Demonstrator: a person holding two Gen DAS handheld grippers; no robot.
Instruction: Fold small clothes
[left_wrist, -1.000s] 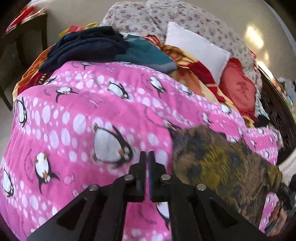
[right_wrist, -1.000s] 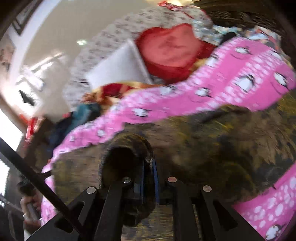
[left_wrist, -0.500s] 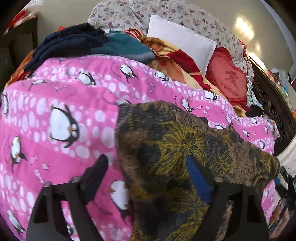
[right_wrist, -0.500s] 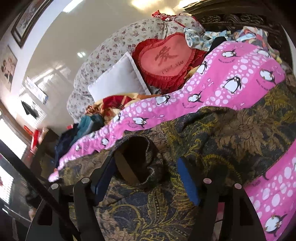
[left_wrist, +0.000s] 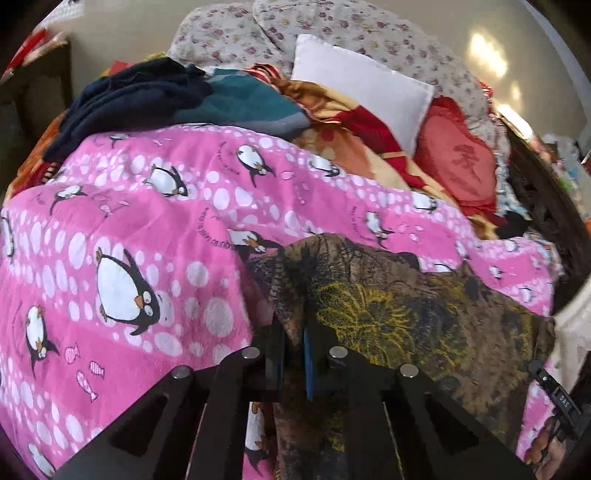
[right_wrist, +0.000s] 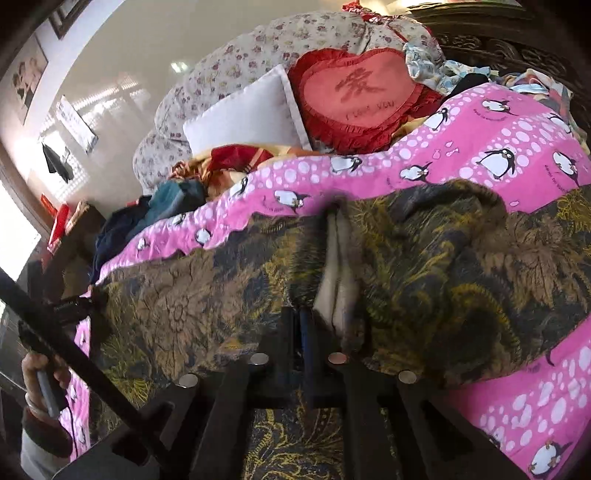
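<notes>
1. Left wrist view:
   - Left gripper (left_wrist: 293, 341) pinched nearly shut on the near left edge of the garment (left_wrist: 406, 314), cloth bunched between the jaws.
   - Garment, a dark brown and yellow floral piece, spread rightward over the pink blanket (left_wrist: 147, 229), mostly flat but wrinkled, far edge humped.
   - Heap of other clothes (left_wrist: 177, 96) well apart at the back, beside a pillow (left_wrist: 362, 88); not yet folded, by the look of it.
   - Right hand (left_wrist: 546, 446) on its handle at the lower right corner.

2. Right wrist view:
   - Right gripper (right_wrist: 300, 332) closed down to a thin slit on an edge of the same garment (right_wrist: 443, 266), right by a pale lining strip (right_wrist: 332, 273) showing at an opening; neckline or waistband, cannot tell.
   - Cloth stretched leftward toward the left gripper's dark frame, held in the left hand (right_wrist: 40, 373).
   - Heart cushion (right_wrist: 362, 92) behind, clear of the work.

3. Progress, as a judgement:
   - Early in this piece: both edges gripped, no finished crease visible.
   - Left to do: carry the held edges across for the first fold, fold again, set aside, then the heap.
</notes>
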